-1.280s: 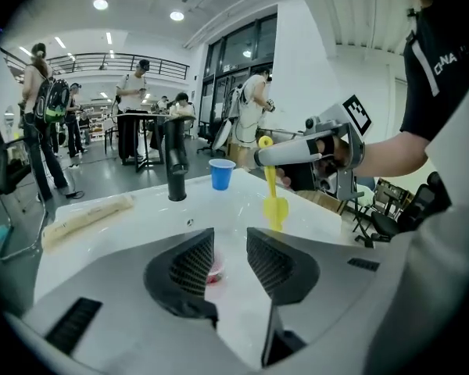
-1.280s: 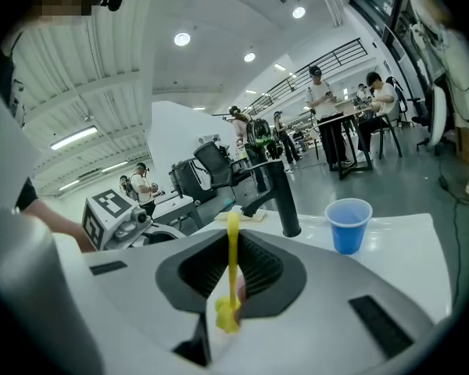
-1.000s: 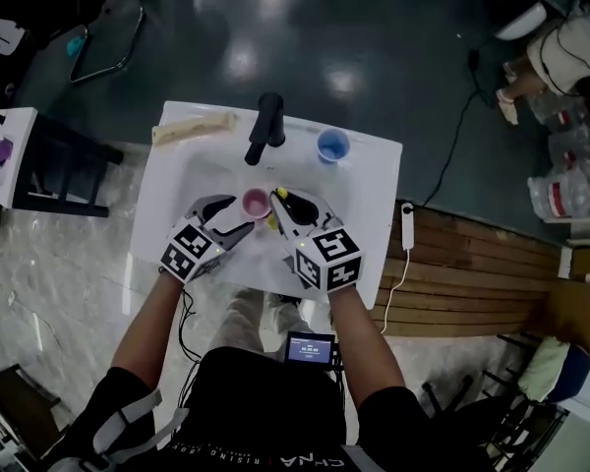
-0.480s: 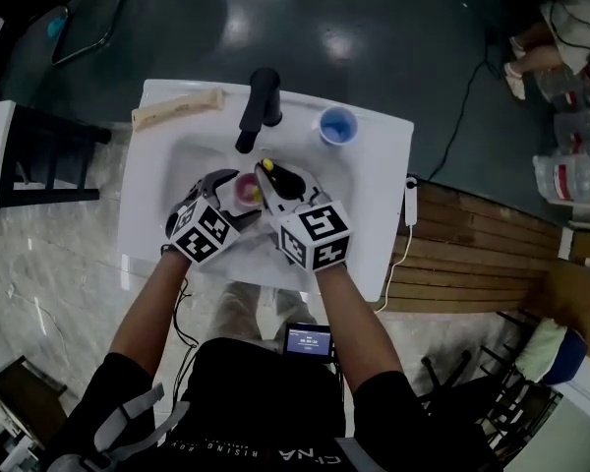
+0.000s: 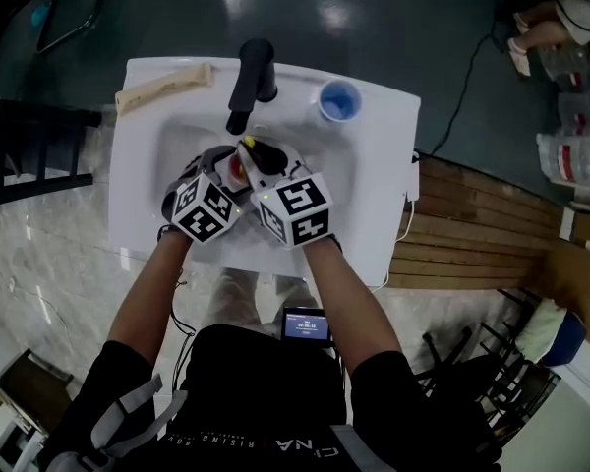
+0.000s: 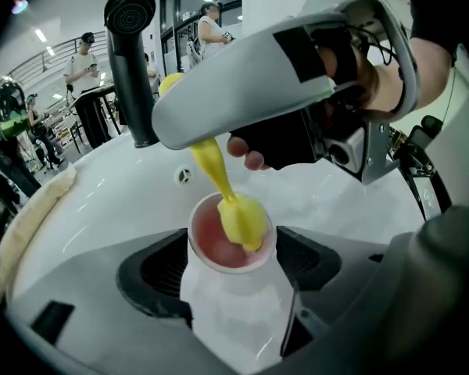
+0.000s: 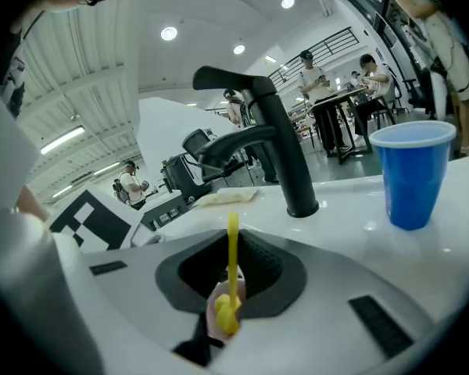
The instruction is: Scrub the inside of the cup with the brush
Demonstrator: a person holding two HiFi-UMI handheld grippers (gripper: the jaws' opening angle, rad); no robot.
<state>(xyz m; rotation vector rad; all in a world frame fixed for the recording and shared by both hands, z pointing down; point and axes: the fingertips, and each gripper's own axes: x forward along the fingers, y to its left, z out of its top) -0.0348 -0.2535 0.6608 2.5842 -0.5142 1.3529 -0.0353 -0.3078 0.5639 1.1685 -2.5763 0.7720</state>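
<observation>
Both grippers have moved up the sink [image 5: 379, 195] toward the faucet [image 5: 251, 82], and the brush [image 6: 242, 221] head now sits inside the cup [image 6: 209, 242]. The left gripper's [image 6: 230, 268] pads [image 6: 158, 276] press the cup's 2 sides, jaws wide; the right gripper [image 7: 231, 276] is closed on the brush handle, and a hard sideways stroke could lever the light cup loose. 1 blue cup [image 5: 339, 99] stands on the white rim; dark glossy floor [image 5: 403, 28], people [image 7: 311, 75] beyond.

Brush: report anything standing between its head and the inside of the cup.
Nothing visible stands between them. The yellow brush head is already in the mouth of the pink cup, which sits between the left tongs. The right tongs grip the brush handle from above.
</observation>
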